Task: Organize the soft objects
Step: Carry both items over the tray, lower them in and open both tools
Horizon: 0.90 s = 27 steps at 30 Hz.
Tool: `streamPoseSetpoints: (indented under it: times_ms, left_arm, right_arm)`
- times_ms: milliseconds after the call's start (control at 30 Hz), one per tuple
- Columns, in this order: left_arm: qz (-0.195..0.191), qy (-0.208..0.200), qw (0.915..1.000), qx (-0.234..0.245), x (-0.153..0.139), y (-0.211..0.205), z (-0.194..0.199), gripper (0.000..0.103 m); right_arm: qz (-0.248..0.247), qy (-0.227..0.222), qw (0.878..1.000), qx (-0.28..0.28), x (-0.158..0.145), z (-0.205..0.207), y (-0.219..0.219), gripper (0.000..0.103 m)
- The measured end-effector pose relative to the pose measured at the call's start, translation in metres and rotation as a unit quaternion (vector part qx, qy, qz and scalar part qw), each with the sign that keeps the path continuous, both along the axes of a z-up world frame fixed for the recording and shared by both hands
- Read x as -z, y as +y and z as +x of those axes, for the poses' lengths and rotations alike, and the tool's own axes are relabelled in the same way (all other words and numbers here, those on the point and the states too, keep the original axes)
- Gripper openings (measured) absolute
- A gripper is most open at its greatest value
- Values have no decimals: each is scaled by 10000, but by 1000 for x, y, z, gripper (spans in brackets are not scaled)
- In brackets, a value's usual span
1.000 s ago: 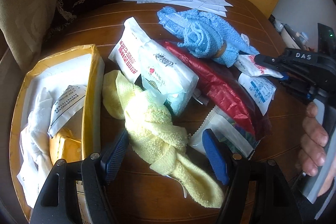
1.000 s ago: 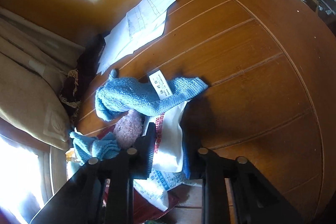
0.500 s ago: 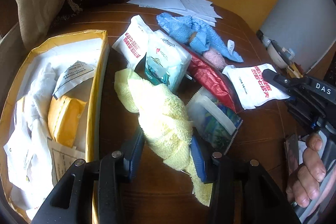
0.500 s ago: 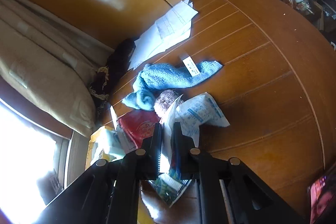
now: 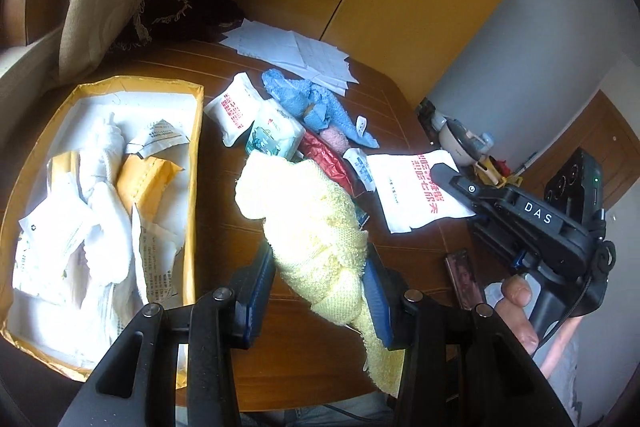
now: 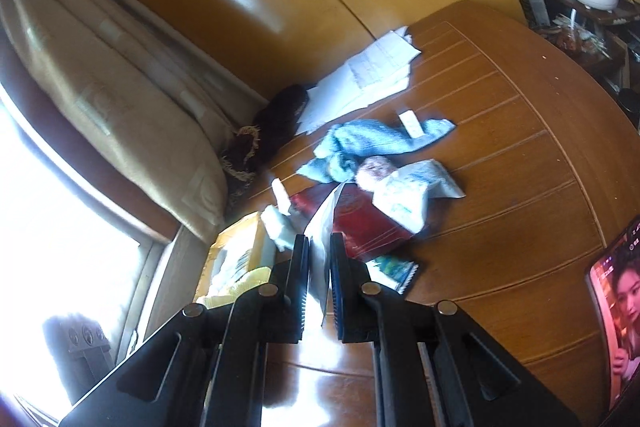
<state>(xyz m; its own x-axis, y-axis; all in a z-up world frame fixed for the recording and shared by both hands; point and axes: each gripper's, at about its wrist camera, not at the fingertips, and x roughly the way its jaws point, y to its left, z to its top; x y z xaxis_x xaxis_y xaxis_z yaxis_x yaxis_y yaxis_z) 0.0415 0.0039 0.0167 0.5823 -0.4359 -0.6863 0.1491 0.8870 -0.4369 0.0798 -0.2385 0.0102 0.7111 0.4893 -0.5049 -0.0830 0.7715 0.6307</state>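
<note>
Left of the left gripper, an open yellow cardboard box filled with white packets is seen. A knotted pale-yellow terry towel is pinched between its blue pads, lifted above the brown wooden table. A flat white plastic packet with red print is clamped by the right gripper.

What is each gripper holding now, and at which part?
The left gripper holds the yellow towel near its lower end, at the knotted part. The right gripper holds the white packet by one edge, jaws nearly closed on it.
</note>
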Motion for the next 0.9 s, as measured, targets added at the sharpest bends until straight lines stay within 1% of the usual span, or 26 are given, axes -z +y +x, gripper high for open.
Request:
streamPoseSetpoints:
  times_ms: [67,233,400,500,633,733,900]
  left_arm:
    - [-50,-109,9999,-76,-9,11,-8,45]
    - [43,-325,9988,-371,-21,42,-19,45]
    - [117,-397,9963,-758,-21,84,-17,45]
    - [190,-371,9941,-1006,-18,108,-5,45]
    - [374,-300,9919,-1178,-9,128,17,45]
    - [452,-194,9910,-1248,0,139,38,45]
    - [582,-72,9906,-1234,10,149,64,45]
  right_arm:
    - [5,-111,9998,-167,-7,-7,11,10]
    - [-26,-292,9976,-620,-15,-14,42,10]
    - [-31,-137,9938,-1102,-4,-2,80,10]
    - [-52,-7,9905,-1373,2,11,103,10]
    - [-242,4,9869,-1596,4,30,136,10]
    - [-363,33,9839,-1751,7,46,159,10]
    - [-357,145,9806,-1924,18,75,188,10]
